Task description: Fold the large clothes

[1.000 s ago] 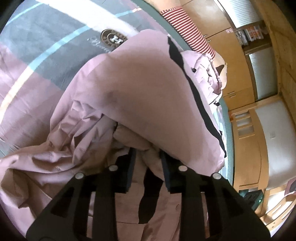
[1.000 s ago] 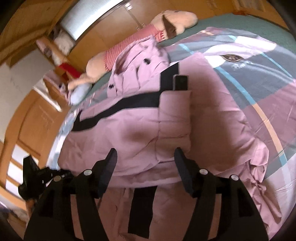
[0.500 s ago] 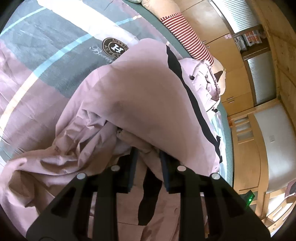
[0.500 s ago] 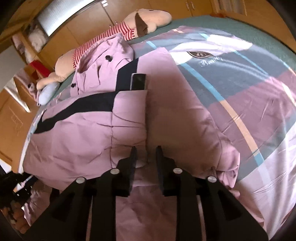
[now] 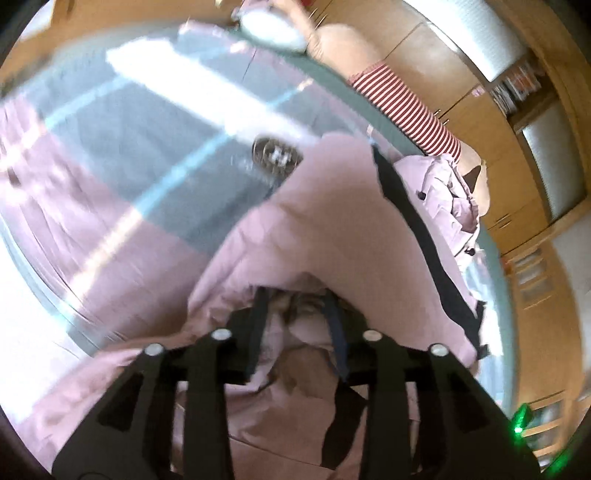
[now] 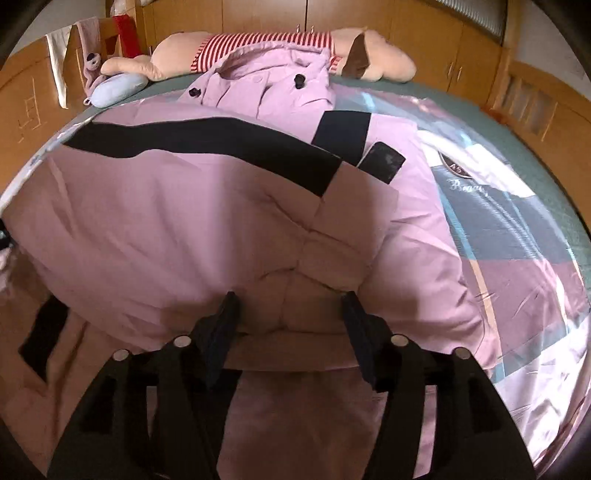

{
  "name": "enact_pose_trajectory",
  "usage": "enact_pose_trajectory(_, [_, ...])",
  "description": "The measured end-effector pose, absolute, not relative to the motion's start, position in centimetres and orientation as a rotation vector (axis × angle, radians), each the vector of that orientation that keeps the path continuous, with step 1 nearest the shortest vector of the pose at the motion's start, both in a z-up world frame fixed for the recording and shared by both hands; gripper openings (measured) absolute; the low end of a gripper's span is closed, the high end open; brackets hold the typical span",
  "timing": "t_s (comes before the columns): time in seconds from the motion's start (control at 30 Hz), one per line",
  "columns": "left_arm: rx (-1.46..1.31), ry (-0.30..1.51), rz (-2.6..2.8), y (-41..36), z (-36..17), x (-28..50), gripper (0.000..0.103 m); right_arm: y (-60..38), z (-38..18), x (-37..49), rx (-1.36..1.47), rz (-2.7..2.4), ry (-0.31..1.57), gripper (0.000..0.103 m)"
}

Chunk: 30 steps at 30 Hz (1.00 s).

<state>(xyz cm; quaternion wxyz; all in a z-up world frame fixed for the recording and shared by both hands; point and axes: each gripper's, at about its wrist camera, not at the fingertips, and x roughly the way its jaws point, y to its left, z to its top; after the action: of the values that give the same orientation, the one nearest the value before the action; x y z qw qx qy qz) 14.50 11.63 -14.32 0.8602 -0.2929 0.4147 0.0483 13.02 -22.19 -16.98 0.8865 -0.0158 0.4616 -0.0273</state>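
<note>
A large pink padded coat (image 6: 184,229) with black bands lies folded on the bed; it also shows in the left wrist view (image 5: 332,229). My left gripper (image 5: 297,306) has its jaws a little apart with crumpled coat fabric between them at the coat's lower edge. My right gripper (image 6: 288,314) is open, its jaws wide apart astride the coat's folded lower edge. The coat's buttoned collar (image 6: 266,85) lies at the far end.
The bed cover (image 6: 517,221) is pink, grey and blue with a round emblem (image 5: 277,155). A striped plush toy (image 6: 266,44) lies along the far edge, with a blue cushion (image 6: 118,88) beside it. Wooden cupboards (image 6: 406,22) stand behind.
My right gripper has opened wide after being nearly shut on the coat edge. My left gripper's jaws have spread slightly and the left view has swung, now blurred.
</note>
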Motion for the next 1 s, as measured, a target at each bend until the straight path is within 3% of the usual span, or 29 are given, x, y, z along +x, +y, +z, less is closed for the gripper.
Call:
enact_pose_trajectory(0.03, [-0.569, 0.844, 0.124, 11.2, -13.7, 14.2, 0.038, -22.4, -17.0, 13.1, -0.020, -0.061, 0.972, 0.076])
enact_pose_trajectory(0.13, [-0.493, 0.798, 0.166, 10.6, -12.8, 13.9, 0.050, -23.5, -16.6, 13.0, 0.046, -0.045, 0.982, 0.077])
enact_pose_trajectory(0.33, [-0.374, 0.702, 0.140, 9.0, -11.3, 13.5, 0.051, -24.5, -12.0, 10.6, 0.141, -0.017, 0.738, 0.076])
enact_pose_trajectory(0.43, [-0.255, 0.713, 0.110, 6.8, -11.3, 13.8, 0.054, -23.1, -13.5, 11.5, 0.072, -0.004, 0.812, 0.076])
enact_pose_trajectory(0.5, [-0.211, 0.816, 0.085, 5.5, -12.8, 15.0, 0.055, -22.8, -15.5, 11.9, 0.057, -0.008, 0.890, 0.076])
enact_pose_trajectory(0.6, [-0.303, 0.941, 0.068, 6.2, -15.3, 16.1, 0.058, -22.9, -16.8, 12.3, 0.057, -0.027, 0.947, 0.077])
enact_pose_trajectory(0.73, [-0.368, 0.980, 0.048, 7.3, -15.7, 16.6, 0.061, -22.7, -16.8, 12.3, 0.054, -0.031, 0.945, 0.079])
enact_pose_trajectory(0.87, [-0.370, 0.942, 0.080, 7.3, -14.3, 15.9, 0.054, -22.4, -17.2, 12.5, 0.025, -0.042, 0.946, 0.081])
enact_pose_trajectory(1.0, [-0.189, 0.764, 0.049, 4.2, -10.9, 13.9, 0.056, -22.4, -17.4, 12.3, 0.024, -0.050, 0.944, 0.084])
